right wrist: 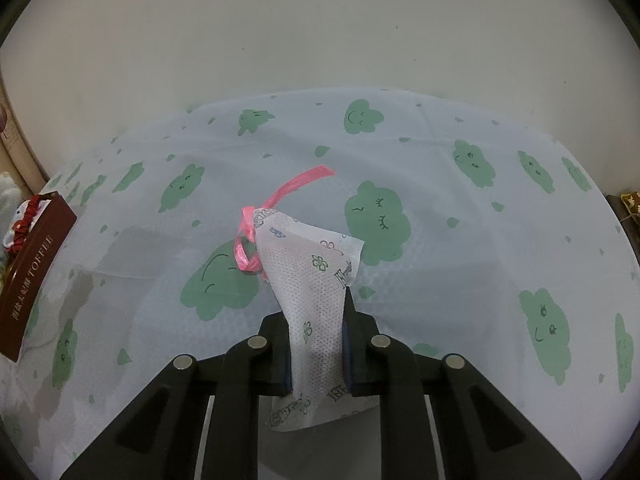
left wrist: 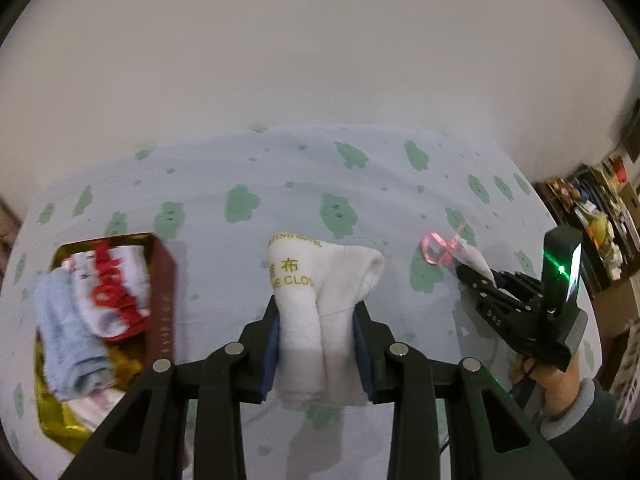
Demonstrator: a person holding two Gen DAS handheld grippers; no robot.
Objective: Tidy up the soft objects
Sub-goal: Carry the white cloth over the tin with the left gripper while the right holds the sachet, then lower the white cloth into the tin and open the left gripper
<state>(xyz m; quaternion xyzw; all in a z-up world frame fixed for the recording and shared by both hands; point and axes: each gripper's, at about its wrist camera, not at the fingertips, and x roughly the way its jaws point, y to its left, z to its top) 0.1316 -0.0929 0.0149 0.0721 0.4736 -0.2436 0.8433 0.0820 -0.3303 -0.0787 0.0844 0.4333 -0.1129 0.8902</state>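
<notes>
Left wrist view: the left claw (left wrist: 318, 336) grips a folded white cloth (left wrist: 320, 300) above the table (left wrist: 280, 168), likely bound for the box (left wrist: 162, 280) at nine o'clock. Right wrist view: the right claw (right wrist: 316, 348) is clamped on a printed pouch (right wrist: 316, 280), pink ribbon (right wrist: 256, 232) trailing at eleven o'clock.

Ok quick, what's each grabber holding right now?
Left gripper: closed on the folded white cloth.
Right gripper: closed on the small white pouch with the pink ribbon.

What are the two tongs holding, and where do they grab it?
The left tongs pinch the folded white cloth at its near end. The right tongs pinch the flowery pouch near its bottom.
</notes>
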